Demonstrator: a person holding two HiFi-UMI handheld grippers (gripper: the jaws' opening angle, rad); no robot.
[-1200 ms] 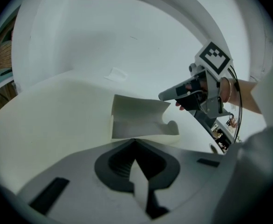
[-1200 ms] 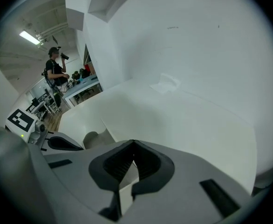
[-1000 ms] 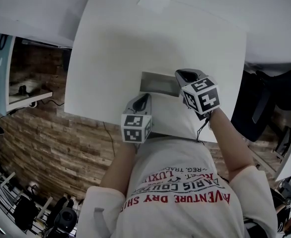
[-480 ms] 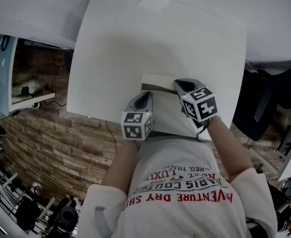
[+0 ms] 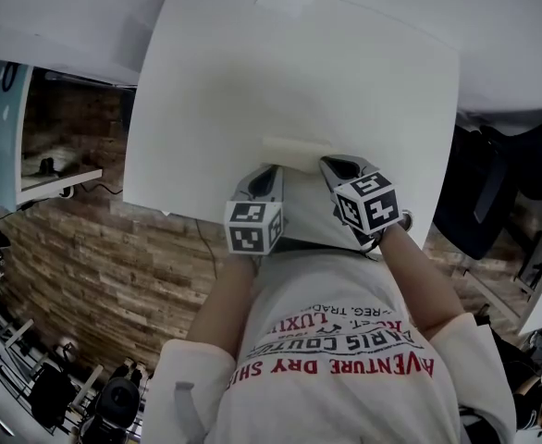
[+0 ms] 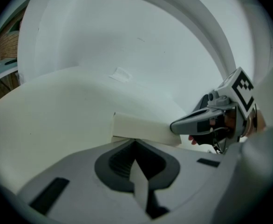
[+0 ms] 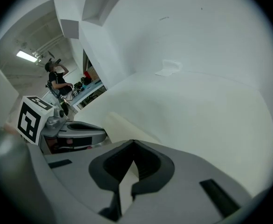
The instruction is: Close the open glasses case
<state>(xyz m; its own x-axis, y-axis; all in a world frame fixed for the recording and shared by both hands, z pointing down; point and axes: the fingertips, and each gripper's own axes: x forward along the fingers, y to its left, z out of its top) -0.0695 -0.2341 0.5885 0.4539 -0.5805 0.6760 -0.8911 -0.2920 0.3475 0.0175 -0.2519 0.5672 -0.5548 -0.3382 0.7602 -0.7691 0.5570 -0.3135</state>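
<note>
Left tongs (image 5: 269, 171) and right tongs (image 5: 338, 165) are both clenched, empty. The glasses case (image 5: 294, 148) lies on the surface (image 5: 252, 63) just ahead of their tips, lid seemingly down. Closing looks nearly finished; next probably calls for a gentle downward press to seat the lid

The shirt (image 5: 331, 294) reads "AVENTURE DRY" and "ARIS COUTU".

My head view looks steeply down on the white rectangular tabletop (image 5: 215, 91) from over its near edge. Both gripper views ride low, close above it, facing its far edge; all three share the cream box-shaped glasses case (image 5: 294, 148).
</note>
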